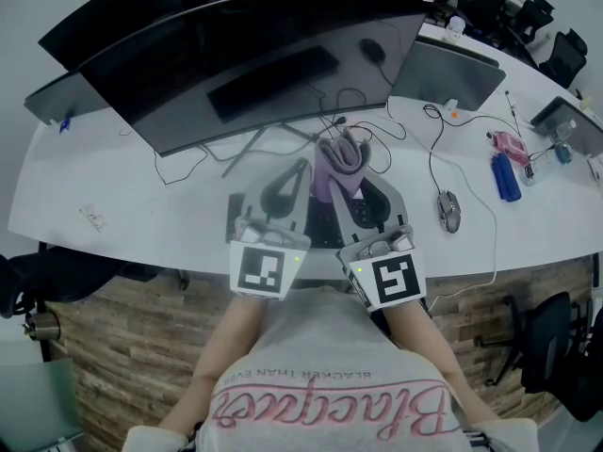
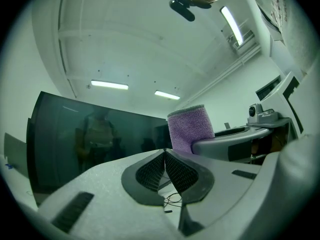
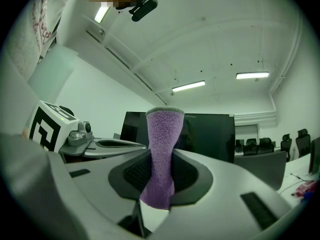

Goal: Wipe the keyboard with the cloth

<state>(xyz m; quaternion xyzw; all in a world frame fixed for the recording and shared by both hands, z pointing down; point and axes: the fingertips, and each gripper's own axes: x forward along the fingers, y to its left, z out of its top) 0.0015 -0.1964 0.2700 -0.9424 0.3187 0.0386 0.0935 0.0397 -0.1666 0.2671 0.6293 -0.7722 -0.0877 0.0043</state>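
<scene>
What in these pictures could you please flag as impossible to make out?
Keyboard: head view, mostly under the left hand-held gripper, right hand-held gripper and cloth.
Pink item beside the blue bottle: head view, too small to identify.
White tag, desk's left: too small to read.

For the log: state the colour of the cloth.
Purple; the cloth shows best in the right gripper view.

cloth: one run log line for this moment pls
right tongs: shut on purple cloth | left tongs: shut, empty | cloth: standing upright
</scene>
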